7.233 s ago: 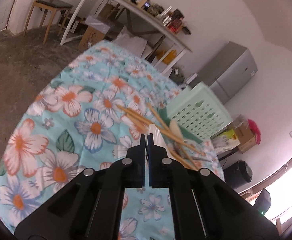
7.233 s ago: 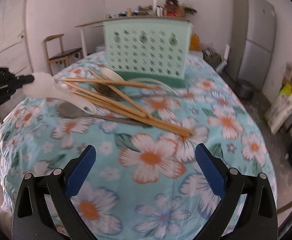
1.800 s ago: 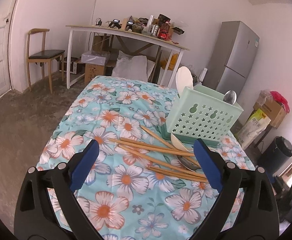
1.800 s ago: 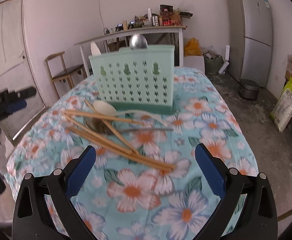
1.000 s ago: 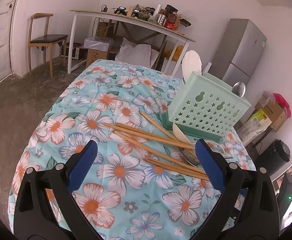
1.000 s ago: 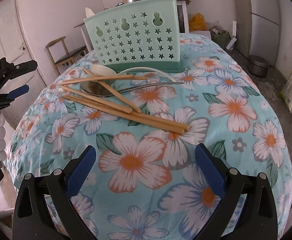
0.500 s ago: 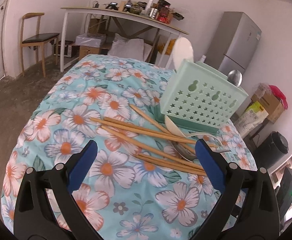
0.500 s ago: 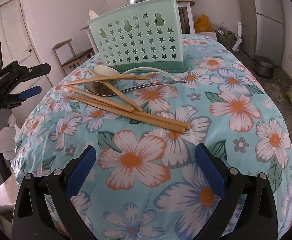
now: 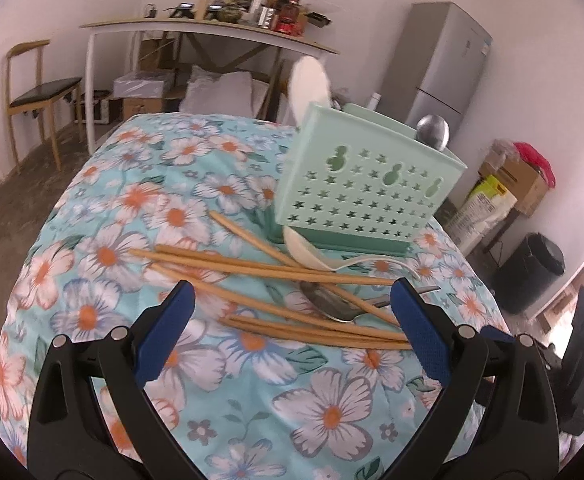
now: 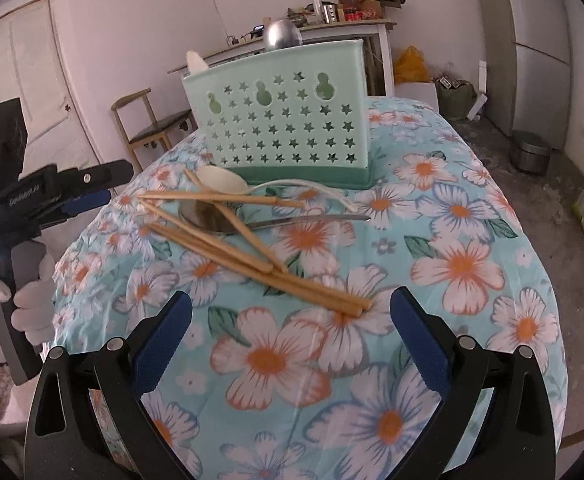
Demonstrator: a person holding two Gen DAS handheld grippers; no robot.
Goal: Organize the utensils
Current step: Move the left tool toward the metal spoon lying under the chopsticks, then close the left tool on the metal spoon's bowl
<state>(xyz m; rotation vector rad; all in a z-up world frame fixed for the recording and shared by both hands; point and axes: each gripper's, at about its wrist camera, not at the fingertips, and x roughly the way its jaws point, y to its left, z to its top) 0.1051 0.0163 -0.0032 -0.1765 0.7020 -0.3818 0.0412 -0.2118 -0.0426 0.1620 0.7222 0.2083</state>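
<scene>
A mint-green perforated caddy stands on the floral tablecloth. A white spoon and a metal spoon stick up out of it. In front of it lie several wooden chopsticks, a cream spoon and a metal spoon, all crossed in a heap. My left gripper is open, just short of the heap. My right gripper is open near the chopstick tips on the other side. The left gripper shows in the right wrist view, held by a gloved hand.
The round table drops away at its edges on all sides. Beyond it stand a chair, a long white table loaded with clutter, a grey fridge, boxes and a black bin.
The white spoon that my left gripper held 7 seconds ago now stands in the caddy, and that gripper is open. In the last second both grippers have moved closer to the heap.
</scene>
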